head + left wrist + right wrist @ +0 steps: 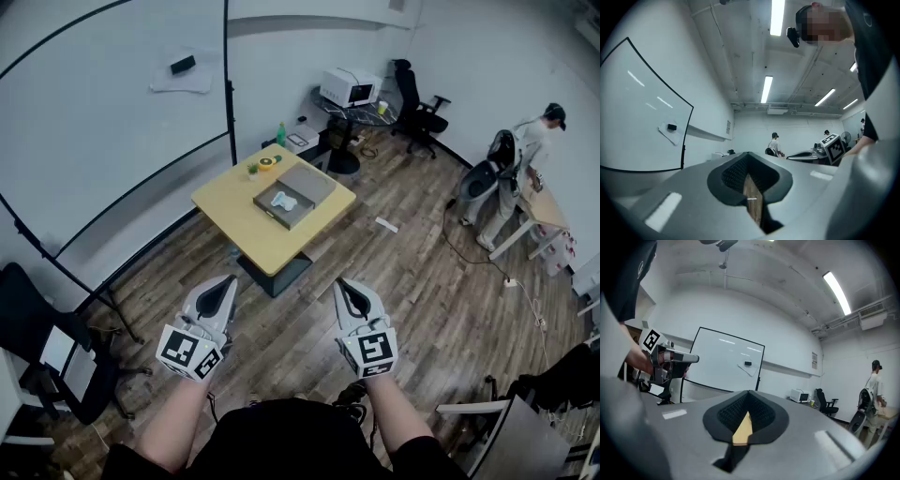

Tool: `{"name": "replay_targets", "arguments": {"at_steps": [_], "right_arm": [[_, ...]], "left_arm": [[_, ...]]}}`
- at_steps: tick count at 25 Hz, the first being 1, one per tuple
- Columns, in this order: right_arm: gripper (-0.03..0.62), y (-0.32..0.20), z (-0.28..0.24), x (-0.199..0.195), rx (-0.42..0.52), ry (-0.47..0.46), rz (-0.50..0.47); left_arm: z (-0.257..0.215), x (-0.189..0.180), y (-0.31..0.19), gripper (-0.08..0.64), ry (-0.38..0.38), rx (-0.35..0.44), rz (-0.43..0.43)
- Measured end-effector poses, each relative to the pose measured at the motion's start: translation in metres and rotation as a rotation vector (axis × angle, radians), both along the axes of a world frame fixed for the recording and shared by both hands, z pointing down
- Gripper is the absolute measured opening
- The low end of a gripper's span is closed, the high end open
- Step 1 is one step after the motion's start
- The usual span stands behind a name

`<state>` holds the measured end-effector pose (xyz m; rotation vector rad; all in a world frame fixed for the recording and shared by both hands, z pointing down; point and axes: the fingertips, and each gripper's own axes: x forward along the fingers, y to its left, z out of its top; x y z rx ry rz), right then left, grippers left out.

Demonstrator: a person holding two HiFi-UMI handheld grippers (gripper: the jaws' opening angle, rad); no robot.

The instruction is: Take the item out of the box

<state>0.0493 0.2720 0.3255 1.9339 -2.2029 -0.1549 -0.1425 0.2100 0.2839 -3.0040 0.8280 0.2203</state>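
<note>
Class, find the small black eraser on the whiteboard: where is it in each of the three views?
Head view: the small black eraser lies top left.
Left gripper view: middle left, near the board's right edge.
Right gripper view: near the centre.
Shared landmark: the large black-framed whiteboard behind it.

A yellow table (246, 217) (on wood floor (403, 272)) carries an open grey box (311, 182), green bottle (280, 134), orange roll (268, 162).

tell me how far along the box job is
Nothing done: the white item lies inside the open box on the table. Nothing in hand: left gripper and right gripper are shut, empty, away from the table. Left: approach, grasp the item, lift it out.
</note>
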Motion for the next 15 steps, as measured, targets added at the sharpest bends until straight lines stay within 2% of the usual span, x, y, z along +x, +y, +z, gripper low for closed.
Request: {"name": "replay_targets", "arguments": {"at_steps": [6, 10, 15], "right_arm": [[0.006, 0.0002, 0.0013, 0.0, 0.004, -0.01, -0.011], [0.008, 0.0034, -0.0027, 0.0026, 0.043, -0.085, -0.018], [0.008, 0.0021, 0.0057, 0.0013, 0.014, -0.065, -0.024]], "left_arm": [[0.0031, 0.0028, 0.0009, 0.0, -0.001, -0.006, 0.002], [0.0053, 0.0024, 0.0032, 0.0, -0.003, -0.007, 0.003], [0.01, 0.0023, 0.003, 0.0, -0.004, -0.018, 0.004]]}}
